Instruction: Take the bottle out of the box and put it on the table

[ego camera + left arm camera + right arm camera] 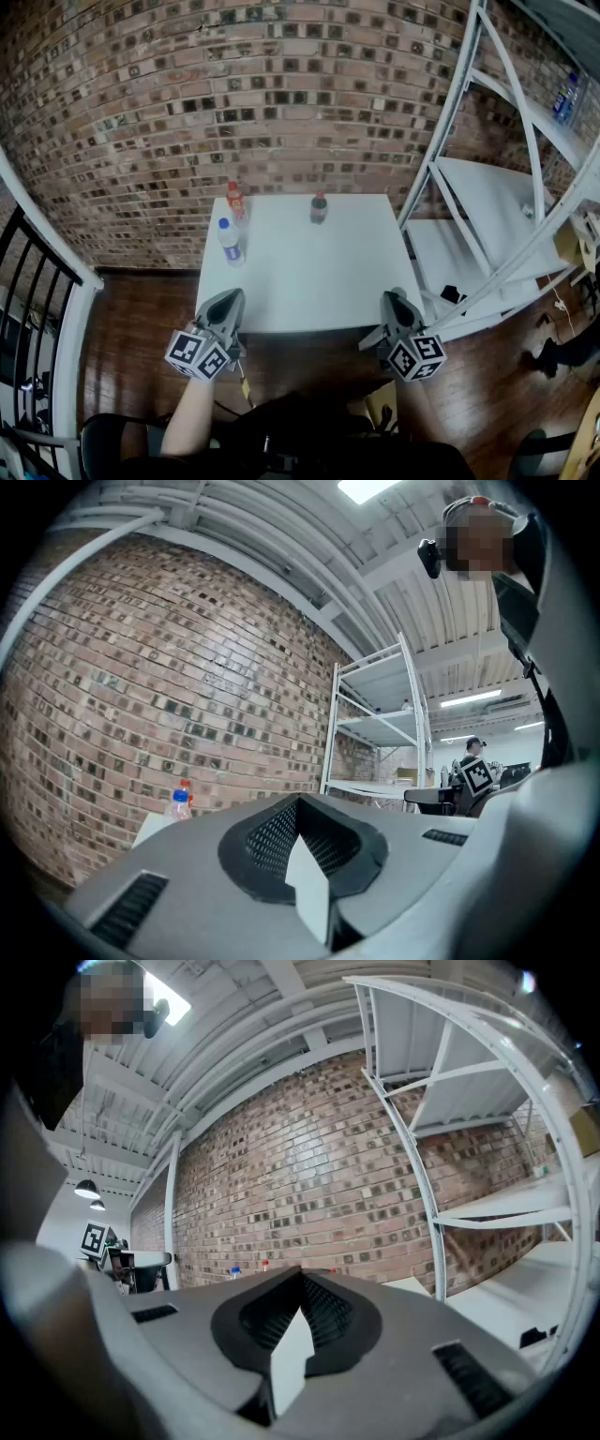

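Left gripper [229,296] and right gripper [395,298] hang at the near edge of the table [309,277], jaws pressed together, empty. No box shows — a blue-capped bottle [230,241], a red-capped bottle [235,201] and a dark bottle [319,207] stand at the far side. Probably light, slick plastic — take one mid-body.

Brick wall [281,94] at back, white shelving rack [487,192] at right, dark wooden floor [141,328]

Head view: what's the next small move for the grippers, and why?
Likely turn to find the box: none is in view. The left gripper and right gripper are shut and empty at the table's near edge; three bottles already stand on it.
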`<act>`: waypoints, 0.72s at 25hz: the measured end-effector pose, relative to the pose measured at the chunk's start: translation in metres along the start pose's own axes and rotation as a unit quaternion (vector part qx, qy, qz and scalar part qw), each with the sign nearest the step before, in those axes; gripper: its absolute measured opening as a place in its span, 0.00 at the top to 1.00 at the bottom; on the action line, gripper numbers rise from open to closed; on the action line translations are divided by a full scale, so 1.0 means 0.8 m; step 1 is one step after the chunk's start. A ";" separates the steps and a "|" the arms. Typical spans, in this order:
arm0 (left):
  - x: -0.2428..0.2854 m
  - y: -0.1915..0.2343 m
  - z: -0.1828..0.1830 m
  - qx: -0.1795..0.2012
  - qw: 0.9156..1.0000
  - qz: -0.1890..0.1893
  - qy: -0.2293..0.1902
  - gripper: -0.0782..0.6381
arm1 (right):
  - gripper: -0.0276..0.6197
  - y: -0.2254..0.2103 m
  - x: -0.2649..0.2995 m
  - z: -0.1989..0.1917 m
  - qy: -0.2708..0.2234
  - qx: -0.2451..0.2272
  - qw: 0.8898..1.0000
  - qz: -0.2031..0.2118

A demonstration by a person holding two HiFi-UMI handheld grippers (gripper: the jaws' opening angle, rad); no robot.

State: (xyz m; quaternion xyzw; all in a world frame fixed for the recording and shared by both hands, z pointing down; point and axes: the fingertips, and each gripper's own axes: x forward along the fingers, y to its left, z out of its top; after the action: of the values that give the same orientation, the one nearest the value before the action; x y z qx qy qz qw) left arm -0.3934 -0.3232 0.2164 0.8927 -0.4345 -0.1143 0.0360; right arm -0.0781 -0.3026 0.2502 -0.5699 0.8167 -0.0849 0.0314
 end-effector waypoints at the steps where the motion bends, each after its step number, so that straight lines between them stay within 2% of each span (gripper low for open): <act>1: 0.004 -0.005 -0.002 -0.002 1.000 -0.006 0.002 0.89 | 0.95 -0.005 -0.005 -0.001 0.001 0.001 1.000 -0.005; 7: 0.033 -0.039 -0.012 -0.012 0.999 -0.036 0.008 0.89 | 0.95 -0.042 -0.044 0.001 -0.005 0.004 0.999 -0.042; 14: 0.098 -0.105 -0.031 -0.015 0.994 -0.103 0.021 0.89 | 0.95 -0.115 -0.126 0.009 -0.031 0.012 0.992 -0.123; 18: 0.139 -0.164 -0.049 -0.019 0.988 -0.149 0.025 0.89 | 0.95 -0.159 -0.188 0.011 -0.040 0.013 0.984 -0.171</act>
State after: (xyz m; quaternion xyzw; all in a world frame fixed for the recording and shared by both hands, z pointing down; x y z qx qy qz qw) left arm -0.2175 -0.3303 0.2135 0.9491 -0.2938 -0.1038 0.0464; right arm 0.0935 -0.2059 0.2567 -0.7035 0.7042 -0.0769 0.0569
